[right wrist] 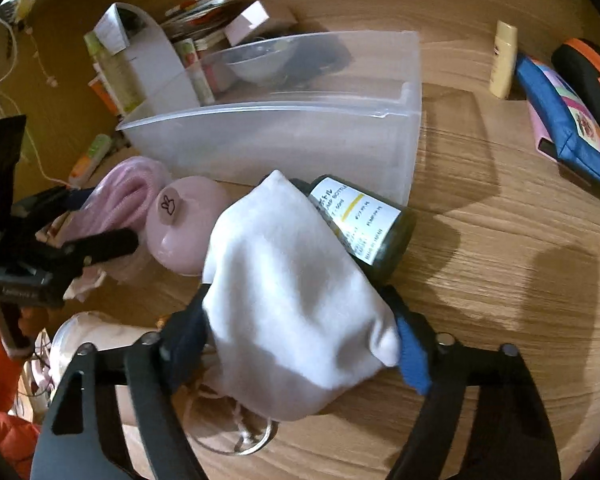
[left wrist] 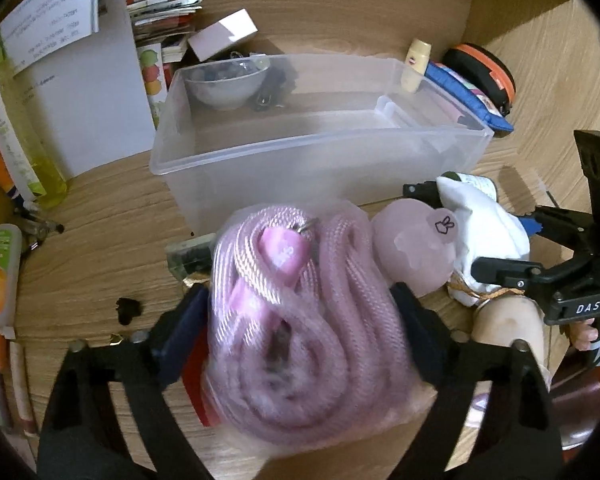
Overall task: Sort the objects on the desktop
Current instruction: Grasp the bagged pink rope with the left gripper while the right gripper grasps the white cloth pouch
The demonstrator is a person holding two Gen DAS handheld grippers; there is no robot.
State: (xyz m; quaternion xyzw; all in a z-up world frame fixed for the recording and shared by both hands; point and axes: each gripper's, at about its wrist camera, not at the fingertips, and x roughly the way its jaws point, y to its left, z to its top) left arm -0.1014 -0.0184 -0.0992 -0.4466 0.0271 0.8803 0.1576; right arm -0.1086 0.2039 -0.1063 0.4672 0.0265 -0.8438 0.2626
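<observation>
My left gripper [left wrist: 300, 344] pinches the bagged pink woven rope [left wrist: 296, 320]; the clear plastic bin [left wrist: 320, 148] sits just beyond it.

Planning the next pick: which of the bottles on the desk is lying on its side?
The dark green bottle with the white label, lying beside the white pouch. The small cream bottle beyond the clear bin stands upright.

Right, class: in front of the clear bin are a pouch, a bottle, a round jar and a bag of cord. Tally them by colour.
Pink: 2 (cord bag, jar)
White: 1 (pouch)
Dark green: 1 (bottle)
Total: 4
</observation>
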